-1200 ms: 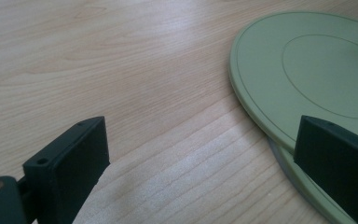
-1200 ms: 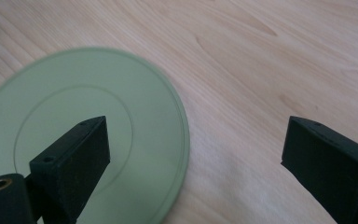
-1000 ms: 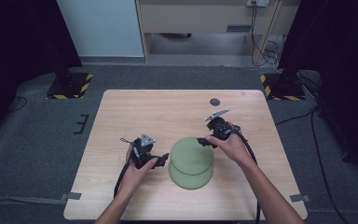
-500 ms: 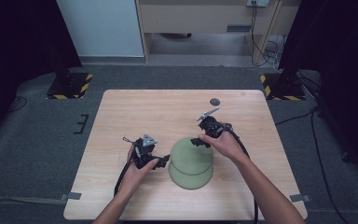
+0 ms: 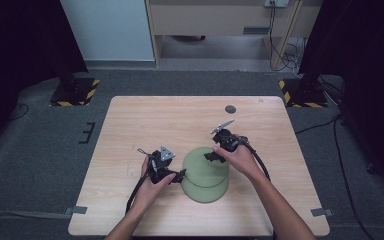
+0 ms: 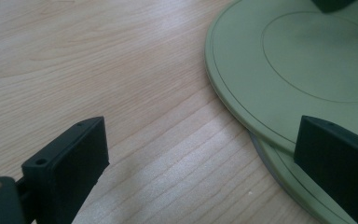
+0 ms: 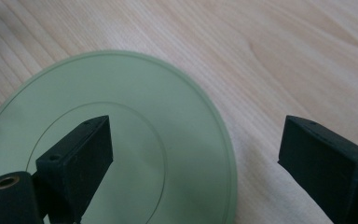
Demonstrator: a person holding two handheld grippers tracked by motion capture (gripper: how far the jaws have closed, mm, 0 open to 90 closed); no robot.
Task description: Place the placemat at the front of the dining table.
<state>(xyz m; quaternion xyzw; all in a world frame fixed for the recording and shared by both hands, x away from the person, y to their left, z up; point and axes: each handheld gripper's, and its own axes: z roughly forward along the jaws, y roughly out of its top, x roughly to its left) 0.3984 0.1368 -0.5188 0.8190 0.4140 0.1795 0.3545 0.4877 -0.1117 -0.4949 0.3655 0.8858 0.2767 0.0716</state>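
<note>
On the wooden counter [image 5: 145, 125] 2 green plates lie stacked, the top plate [image 5: 206, 164] shifted a little toward the far side of the bottom plate [image 5: 205, 191], so the lower rim shows as a crescent on the person's side. Taking the stack as the landmark, the left tool [image 5: 179, 176] sits just beside its left edge, low over the wood; in the left gripper view its jaws stand wide apart with nothing between them, one over bare counter and the other at the overlapping rims. The right tool [image 5: 211, 156] hovers over the far-right part of the top plate [image 7: 121, 140], its jaws likewise wide and empty, straddling the rim with one jaw over the plate and one over bare wood. The plates look like thin, stiff, matte moulded plastic or melamine: probably light and not very fragile, but smooth enough to slide on each other and on the wood. The flat centre offers no purchase, so the best hold is likely the rim of the top plate where it overhangs, pinched top and bottom.
</note>
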